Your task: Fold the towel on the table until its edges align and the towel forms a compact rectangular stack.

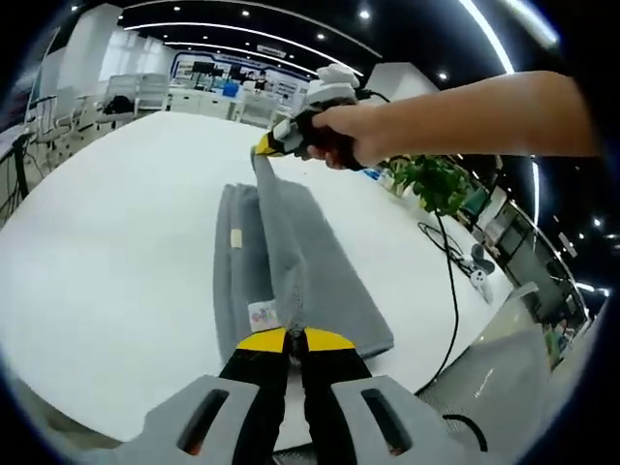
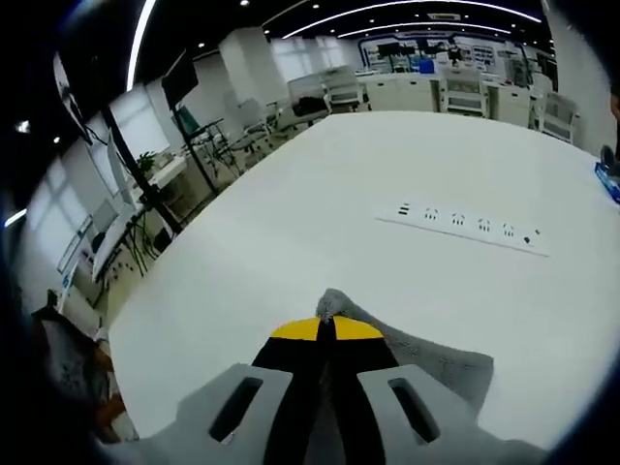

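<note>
Towel: grey, part-folded near table edge, ends pinched by left gripper and right gripper. Risk: uneven tension slips a corner, skewing edges.

The left hand-held gripper, jaws closed, pinches the grey towel at six o'clock. At twelve, the right hand-held gripper lifts its far edge above the white worktop.
</note>
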{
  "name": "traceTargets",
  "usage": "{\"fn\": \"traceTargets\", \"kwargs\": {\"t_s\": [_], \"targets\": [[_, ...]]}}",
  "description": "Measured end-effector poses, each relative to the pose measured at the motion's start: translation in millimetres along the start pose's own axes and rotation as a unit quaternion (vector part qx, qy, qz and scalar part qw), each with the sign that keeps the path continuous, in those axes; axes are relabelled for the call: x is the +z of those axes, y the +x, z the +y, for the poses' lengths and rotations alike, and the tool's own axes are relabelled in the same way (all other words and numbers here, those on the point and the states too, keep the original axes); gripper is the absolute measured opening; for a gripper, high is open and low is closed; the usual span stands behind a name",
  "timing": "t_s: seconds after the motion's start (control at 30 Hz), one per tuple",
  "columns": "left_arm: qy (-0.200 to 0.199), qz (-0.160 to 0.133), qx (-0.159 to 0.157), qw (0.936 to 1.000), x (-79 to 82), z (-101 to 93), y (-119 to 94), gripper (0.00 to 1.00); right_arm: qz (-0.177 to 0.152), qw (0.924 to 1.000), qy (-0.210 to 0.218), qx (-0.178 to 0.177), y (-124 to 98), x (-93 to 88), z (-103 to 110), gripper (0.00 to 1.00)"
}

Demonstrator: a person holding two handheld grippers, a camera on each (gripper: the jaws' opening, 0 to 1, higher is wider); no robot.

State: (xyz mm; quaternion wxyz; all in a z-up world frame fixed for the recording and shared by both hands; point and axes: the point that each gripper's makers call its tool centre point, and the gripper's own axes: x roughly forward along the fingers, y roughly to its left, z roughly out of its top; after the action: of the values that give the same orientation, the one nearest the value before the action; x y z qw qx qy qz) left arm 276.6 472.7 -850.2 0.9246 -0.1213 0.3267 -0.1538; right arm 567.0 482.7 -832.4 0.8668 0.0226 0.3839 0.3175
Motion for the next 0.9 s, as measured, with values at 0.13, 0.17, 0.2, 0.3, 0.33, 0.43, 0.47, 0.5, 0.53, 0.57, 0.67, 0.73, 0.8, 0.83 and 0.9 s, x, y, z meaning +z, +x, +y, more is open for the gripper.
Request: {"fn": "traceTargets", "kwargs": {"t_s": [0.13, 0.17, 0.2, 0.3, 0.33, 0.43, 0.47, 0.5, 0.53, 0.57, 0.67, 0.73, 0.8, 0.83, 0.9], "targets": [[-0.015, 0.012, 0.009, 0.9998, -6.1, 12.3, 3.5, 0.04, 0.006, 1.0000, -0.002, -0.003, 7.8, -4.0, 1.6, 0.00], [-0.018, 0.014, 0.010, 0.9997, -7.5, 14.8, 4.4, 0.04, 0.008, 0.9999, -0.006, -0.004, 10.6, -4.9, 2.4, 0.00], [-0.024, 0.019, 0.013, 0.9994, -9.6, 17.7, 5.1, 0.04, 0.009, 0.9999, -0.006, -0.006, 12.2, -5.4, 2.5, 0.00], [-0.034, 0.026, 0.018, 0.9989, -12.8, 23.6, 7.1, 0.04, 0.010, 0.9999, 0.005, -0.006, 20.0, -8.0, 4.3, 0.00], [-0.040, 0.027, 0.018, 0.9987, -13.1, 25.6, 7.4, 0.04, 0.011, 0.9999, 0.004, -0.006, 22.2, -9.0, 5.2, 0.00], [-0.045, 0.030, 0.025, 0.9982, -15.5, 31.9, 8.6, 0.04, 0.015, 0.9999, 0.002, -0.008, 29.9, -12.6, 6.1, 0.00], [-0.051, 0.032, 0.027, 0.9978, -17.0, 33.6, 8.1, 0.05, 0.017, 0.9998, 0.002, -0.009, 33.0, -14.7, 6.3, 0.00], [-0.054, 0.033, 0.028, 0.9976, -18.0, 34.9, 7.9, 0.05, 0.019, 0.9998, 0.001, -0.011, 35.2, -16.2, 6.0, 0.00], [-0.056, 0.033, 0.029, 0.9975, -18.4, 36.2, 7.5, 0.05, 0.020, 0.9997, 0.001, -0.012, 37.1, -17.2, 5.6, 0.00], [-0.061, 0.032, 0.031, 0.9972, -18.9, 38.5, 7.1, 0.05, 0.019, 0.9997, 0.002, -0.014, 38.9, -18.0, 5.2, 0.00], [-0.071, 0.031, 0.036, 0.9963, -21.0, 44.1, 6.2, 0.04, 0.017, 0.9996, 0.013, -0.019, 46.4, -21.8, 4.3, 0.00], [-0.079, 0.034, 0.036, 0.9956, -23.6, 45.3, 5.2, 0.04, 0.019, 0.9995, 0.013, -0.022, 51.5, -25.0, 5.3, 0.00], [-0.082, 0.034, 0.036, 0.9954, -25.6, 46.9, 4.2, 0.04, 0.022, 0.9994, 0.011, -0.025, 55.9, -28.2, 5.8, 0.00], [-0.085, 0.034, 0.038, 0.9951, -25.9, 48.7, 3.7, 0.04, 0.022, 0.9994, 0.010, -0.025, 57.5, -29.4, 6.0, 0.00], [-0.097, 0.032, 0.036, 0.9941, -25.2, 49.1, 2.7, 0.05, 0.021, 0.9994, 0.000, -0.028, 60.7, -32.7, 6.1, 0.01]]}}
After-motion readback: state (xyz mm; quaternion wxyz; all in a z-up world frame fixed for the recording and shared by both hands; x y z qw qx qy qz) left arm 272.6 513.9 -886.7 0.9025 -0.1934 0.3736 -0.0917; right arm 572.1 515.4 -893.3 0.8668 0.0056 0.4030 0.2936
